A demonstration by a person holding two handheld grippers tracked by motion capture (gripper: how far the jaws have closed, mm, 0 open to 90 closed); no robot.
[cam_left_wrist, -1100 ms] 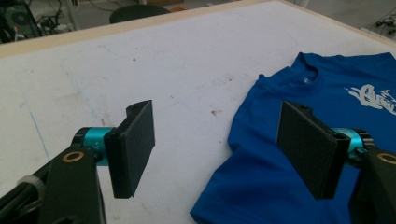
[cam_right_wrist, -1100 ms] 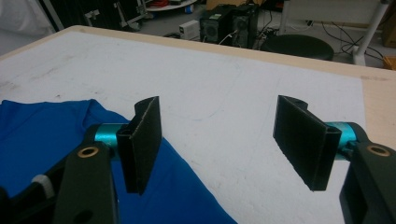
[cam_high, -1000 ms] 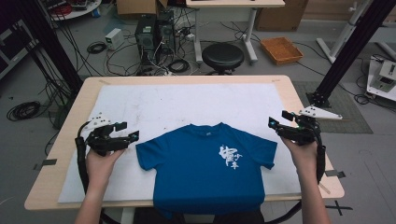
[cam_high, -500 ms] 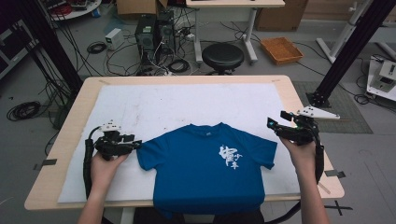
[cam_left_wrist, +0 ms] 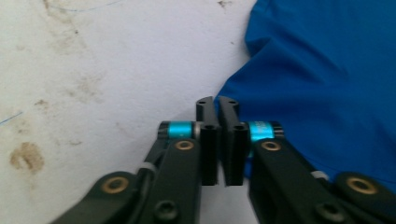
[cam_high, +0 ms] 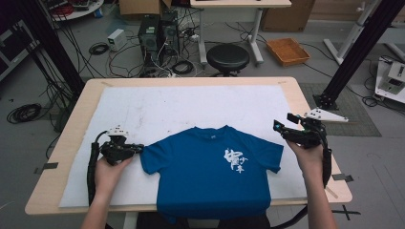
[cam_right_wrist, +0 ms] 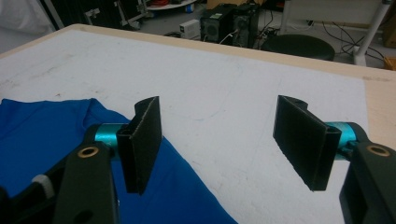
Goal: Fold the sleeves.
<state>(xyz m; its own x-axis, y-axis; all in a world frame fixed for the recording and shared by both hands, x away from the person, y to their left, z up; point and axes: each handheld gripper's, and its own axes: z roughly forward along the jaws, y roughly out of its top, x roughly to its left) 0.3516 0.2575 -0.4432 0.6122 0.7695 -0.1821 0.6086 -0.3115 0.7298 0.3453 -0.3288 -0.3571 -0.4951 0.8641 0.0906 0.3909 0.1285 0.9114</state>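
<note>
A blue T-shirt [cam_high: 210, 176] with white print lies flat, front up, on the white mat [cam_high: 191, 105]; its hem hangs over the near edge. My left gripper [cam_high: 140, 148] lies low on the mat at the tip of the shirt's left sleeve [cam_left_wrist: 327, 84]. Its jaws have just been closing and now stand together, with the sleeve's edge running in between their tips [cam_left_wrist: 217, 105]. My right gripper [cam_high: 279, 128] hovers open just above the outer edge of the right sleeve [cam_right_wrist: 42, 135]. One of its pads [cam_right_wrist: 140, 140] is over the cloth and the other over bare mat.
The mat covers most of the wooden table [cam_high: 76, 124]. On the floor behind the table stand a black stool [cam_high: 229, 57], computer towers [cam_high: 157, 33], loose cables and an orange tray [cam_high: 288, 50]. A black frame post [cam_high: 353, 52] rises at the right.
My left gripper has sunk onto the mat, slid right to the sleeve's edge and closed its jaws there. The right gripper has kept still, open.
</note>
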